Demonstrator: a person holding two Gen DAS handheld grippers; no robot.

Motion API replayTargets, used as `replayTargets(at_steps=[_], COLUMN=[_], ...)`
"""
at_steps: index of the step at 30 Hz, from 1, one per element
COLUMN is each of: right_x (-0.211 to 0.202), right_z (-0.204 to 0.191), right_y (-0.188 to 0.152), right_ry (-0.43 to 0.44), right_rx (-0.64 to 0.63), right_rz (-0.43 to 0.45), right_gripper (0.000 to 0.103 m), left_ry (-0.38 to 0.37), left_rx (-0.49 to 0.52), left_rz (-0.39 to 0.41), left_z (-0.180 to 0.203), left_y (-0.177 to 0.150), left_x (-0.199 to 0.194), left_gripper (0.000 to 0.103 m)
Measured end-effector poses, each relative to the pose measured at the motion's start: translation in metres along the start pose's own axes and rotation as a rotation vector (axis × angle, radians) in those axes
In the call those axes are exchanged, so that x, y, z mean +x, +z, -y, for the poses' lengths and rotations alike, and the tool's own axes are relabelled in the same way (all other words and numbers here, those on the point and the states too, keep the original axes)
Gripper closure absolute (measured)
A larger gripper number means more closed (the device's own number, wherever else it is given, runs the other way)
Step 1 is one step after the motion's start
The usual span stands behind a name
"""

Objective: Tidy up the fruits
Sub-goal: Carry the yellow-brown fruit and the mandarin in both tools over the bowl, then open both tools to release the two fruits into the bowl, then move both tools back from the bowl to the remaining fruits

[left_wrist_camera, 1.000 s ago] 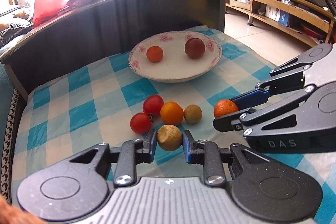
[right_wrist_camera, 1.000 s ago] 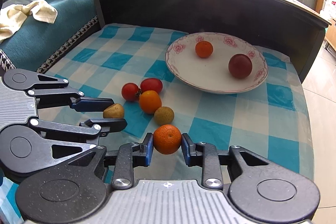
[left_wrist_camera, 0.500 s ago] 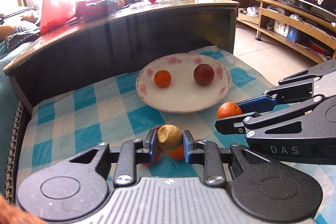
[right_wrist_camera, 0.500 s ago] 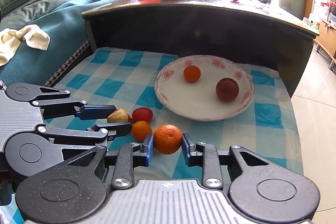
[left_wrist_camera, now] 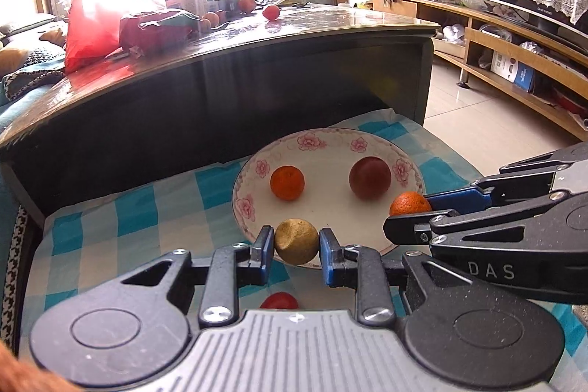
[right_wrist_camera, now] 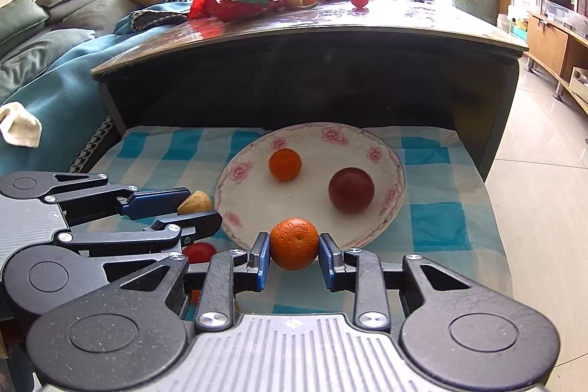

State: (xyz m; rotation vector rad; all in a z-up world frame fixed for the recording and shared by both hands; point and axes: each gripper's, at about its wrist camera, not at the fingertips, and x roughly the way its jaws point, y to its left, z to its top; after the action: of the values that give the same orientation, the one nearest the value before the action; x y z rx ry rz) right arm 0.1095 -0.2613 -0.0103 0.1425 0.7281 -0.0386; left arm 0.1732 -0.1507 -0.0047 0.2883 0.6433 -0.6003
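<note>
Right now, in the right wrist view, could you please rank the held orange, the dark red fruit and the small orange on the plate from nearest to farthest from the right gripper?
1. Held orange, between the right gripper fingers.
2. Dark red fruit, plate's right side.
3. Small orange, farther back, left of centre.

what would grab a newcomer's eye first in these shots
First, the two fruits held up near the camera: the left hand-held gripper grips a tan, dented fruit and the right hand-held gripper grips an orange. Both sit at the near rim of the flowered plate, which stands on a blue checked cloth and already holds a small orange fruit and a dark red fruit.
</note>
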Motion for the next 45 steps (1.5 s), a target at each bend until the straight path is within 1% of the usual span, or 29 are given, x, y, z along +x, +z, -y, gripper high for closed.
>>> replayTargets(at_steps=[12,18,26,31,37,41,45], right_x=[0.032,0.041,0.044,0.04,0.038,0.033,0.026], right_z=[0.007,0.008,0.012,0.015,0.016,0.013,0.006], right_y=[0.01,0.011,0.01,0.012,0.012,0.013,0.008], right_ry=[-0.001,-0.006,-0.021,-0.023,-0.022,-0.001,0.026], right_rx=[0.024,0.035,0.043,0.056,0.065,0.072,0.046], right_rz=[-0.025,-0.031,-0.035,-0.012,0.0,0.009,0.005], right_gripper=[0.079,0.076,0.075,0.069,0.068,0.068,0.068], left_ry=[0.001,-0.001,0.0,-0.005,0.006,0.022,0.03], left_rx=[-0.03,-0.037,-0.039,-0.05,-0.046,-0.047,-0.076], left_rz=[-0.039,-0.044,-0.046,-0.045,-0.033,-0.021,-0.024], left_z=[-0.013,-0.014,-0.012,-0.015,-0.015,-0.02,-0.026], left_y=[0.003,0.003,0.002,0.003,0.002,-0.001,-0.004], left_x=[0.03,0.036,0.04,0.04,0.033,0.016,-0.002], left_gripper=[0.068,0.068,0.067,0.064,0.061,0.061,0.061])
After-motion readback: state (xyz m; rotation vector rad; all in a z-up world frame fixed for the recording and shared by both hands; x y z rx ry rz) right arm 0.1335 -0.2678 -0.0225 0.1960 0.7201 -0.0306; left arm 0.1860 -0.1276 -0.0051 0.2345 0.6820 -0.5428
